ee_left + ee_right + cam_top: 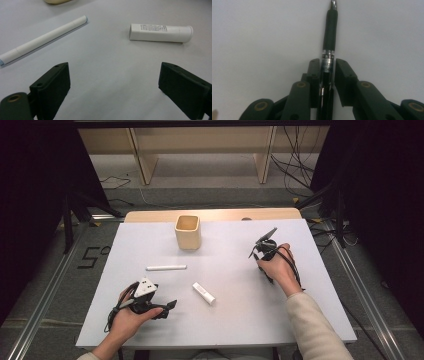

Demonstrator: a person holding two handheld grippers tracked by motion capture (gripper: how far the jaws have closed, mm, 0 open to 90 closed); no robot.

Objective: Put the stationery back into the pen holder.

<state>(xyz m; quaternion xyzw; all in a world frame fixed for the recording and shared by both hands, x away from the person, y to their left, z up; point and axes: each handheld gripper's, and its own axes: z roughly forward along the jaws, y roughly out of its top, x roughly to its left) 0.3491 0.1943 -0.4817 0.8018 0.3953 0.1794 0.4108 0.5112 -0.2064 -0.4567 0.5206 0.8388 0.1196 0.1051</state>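
Observation:
A long white marker point(166, 267) point(43, 38) lies on the white table sheet point(225, 320), left of centre. A short white tube point(204, 293) point(161, 33) lies nearer me, at the middle. Behind them stands a beige cup point(188, 232). My left gripper point(167, 306) point(113, 85) rests low at the front left, open, jaws wide apart with nothing between them, facing the marker and tube. My right gripper point(256, 251) point(327, 68) is at the right of the table, shut on a black pen point(329, 42) that sticks out forward between the jaws.
Beyond the table's far edge stand pale wooden shelf legs point(145, 162) and loose cables point(295, 165) on the floor. Dark curtains flank both sides. The beige cup's edge point(56, 1) peeks in at the top of the left gripper view.

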